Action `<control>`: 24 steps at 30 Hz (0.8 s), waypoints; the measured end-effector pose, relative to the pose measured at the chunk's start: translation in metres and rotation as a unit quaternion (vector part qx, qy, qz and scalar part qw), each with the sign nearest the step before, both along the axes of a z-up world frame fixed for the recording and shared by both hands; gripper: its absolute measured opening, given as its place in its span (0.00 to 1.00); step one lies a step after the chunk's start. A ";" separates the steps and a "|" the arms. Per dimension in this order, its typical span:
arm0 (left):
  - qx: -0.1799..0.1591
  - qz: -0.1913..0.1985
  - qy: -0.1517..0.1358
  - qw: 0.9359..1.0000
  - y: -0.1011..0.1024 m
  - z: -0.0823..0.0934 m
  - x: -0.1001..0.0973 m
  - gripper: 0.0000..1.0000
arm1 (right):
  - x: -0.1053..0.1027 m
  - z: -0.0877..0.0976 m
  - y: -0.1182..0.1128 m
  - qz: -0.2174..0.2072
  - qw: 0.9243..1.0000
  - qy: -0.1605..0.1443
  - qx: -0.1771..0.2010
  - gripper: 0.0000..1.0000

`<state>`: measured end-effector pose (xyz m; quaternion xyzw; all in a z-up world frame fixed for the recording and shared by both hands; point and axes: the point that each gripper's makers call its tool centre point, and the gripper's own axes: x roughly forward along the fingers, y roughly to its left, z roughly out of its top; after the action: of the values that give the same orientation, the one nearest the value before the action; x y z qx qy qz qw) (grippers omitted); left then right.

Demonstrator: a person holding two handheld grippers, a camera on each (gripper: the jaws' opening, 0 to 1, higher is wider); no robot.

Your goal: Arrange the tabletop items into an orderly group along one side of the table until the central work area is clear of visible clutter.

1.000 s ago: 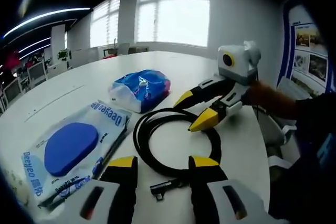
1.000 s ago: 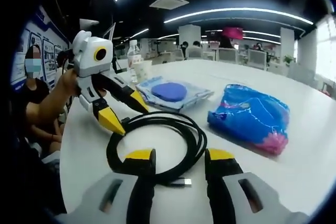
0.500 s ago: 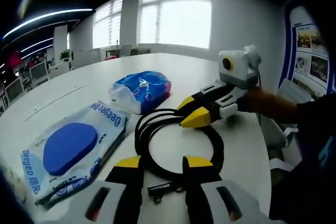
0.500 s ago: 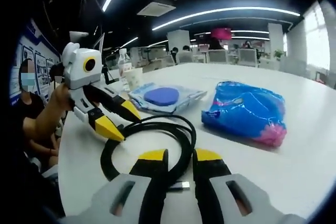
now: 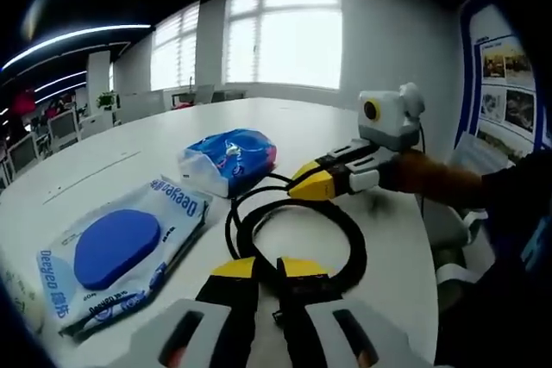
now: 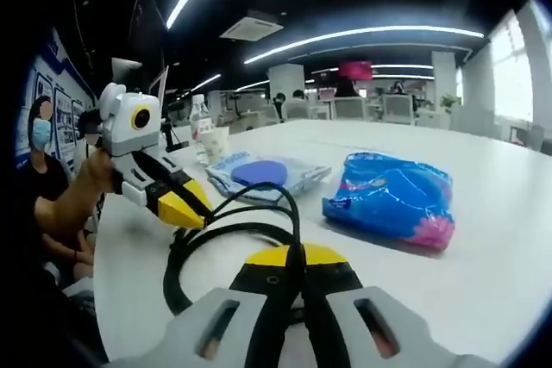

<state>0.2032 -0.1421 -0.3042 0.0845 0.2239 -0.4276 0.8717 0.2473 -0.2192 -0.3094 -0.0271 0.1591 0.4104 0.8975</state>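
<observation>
This is an open-plan office – a large room with a dark ceiling and long light strips (image 6: 362, 34) across it. Behind the white table (image 6: 509, 213) there are rows of desks with chairs (image 6: 398, 108), and some people sit there far away. One wall has big windows (image 5: 285, 36) with blinds. Another wall carries posters (image 5: 509, 84). A seated person (image 6: 39, 170) is just beside the table edge – near a bottle (image 6: 199, 118) and a paper cup (image 6: 216, 142)

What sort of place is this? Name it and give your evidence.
Probably an open-plan office: a large white table, rows of desks and chairs behind it, strip ceiling lights, and big windows with blinds.
</observation>
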 end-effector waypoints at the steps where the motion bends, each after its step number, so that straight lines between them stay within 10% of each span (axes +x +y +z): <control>1: 0.003 0.001 -0.003 1.000 0.001 -0.001 0.000 0.06 | 0.001 0.001 -0.001 -0.003 1.000 -0.001 0.006 0.00; 24: 0.008 0.004 -0.024 1.000 0.006 0.013 0.004 0.04 | -0.005 0.020 -0.003 -0.007 0.999 0.009 0.045 0.00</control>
<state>0.2068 -0.1358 -0.2916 0.1007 0.2062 -0.4202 0.8779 0.2428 -0.2221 -0.2895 0.0182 0.1481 0.4116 0.8991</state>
